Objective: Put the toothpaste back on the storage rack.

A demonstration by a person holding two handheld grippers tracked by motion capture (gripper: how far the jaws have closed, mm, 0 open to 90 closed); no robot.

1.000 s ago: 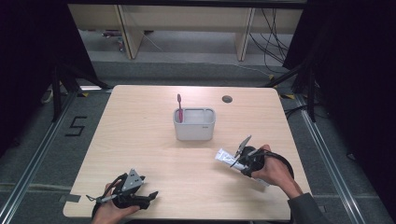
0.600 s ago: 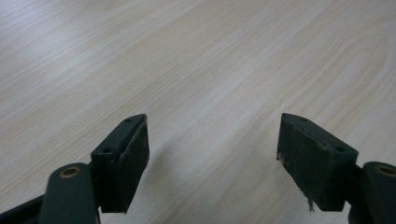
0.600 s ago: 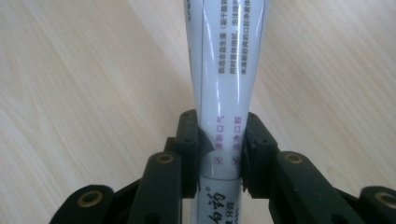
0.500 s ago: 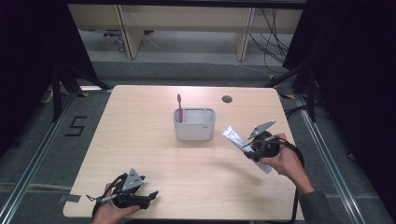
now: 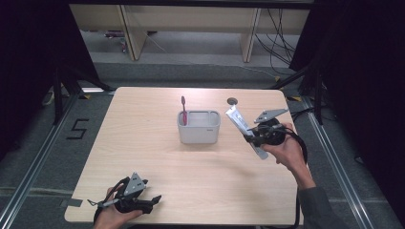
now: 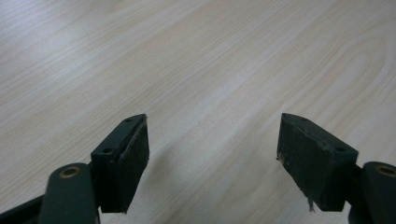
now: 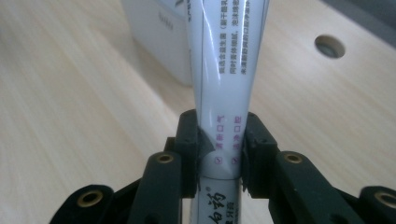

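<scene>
Two grippers on a light wooden table [image 5: 157, 157]. Right gripper [image 5: 254, 138] at right side of table, raised off the surface, jaws clamped on a white toothpaste tube [image 5: 244, 130]. In the right gripper view the pads pinch the tube [image 7: 227, 79] low on its body, printed text facing the camera; the tube runs up and away from the jaws. From the high view the tube is tilted, crimped end pointing far-left, other end near-right below the hand [image 5: 286, 150]. Tube is in the air, touching nothing but the pads.

Left gripper [image 5: 145, 204] sits at the near-left edge of the table, jaws spread wide, nothing between them; the left gripper view has bare wood between the pads [image 6: 135, 158].

White rectangular holder [image 5: 199, 128] stands mid-table, just left of the tube's far end, apart from it. A red toothbrush [image 5: 183, 109] stands upright in its left compartment, head up. The holder's wall [image 7: 159, 32] sits right behind the tube in the right gripper view.

Small round hole [image 5: 232, 101] in the tabletop, far of the tube, near the far edge. Nothing lies between tube and holder. Floor marking "5" [image 5: 78, 129] left of the table.
</scene>
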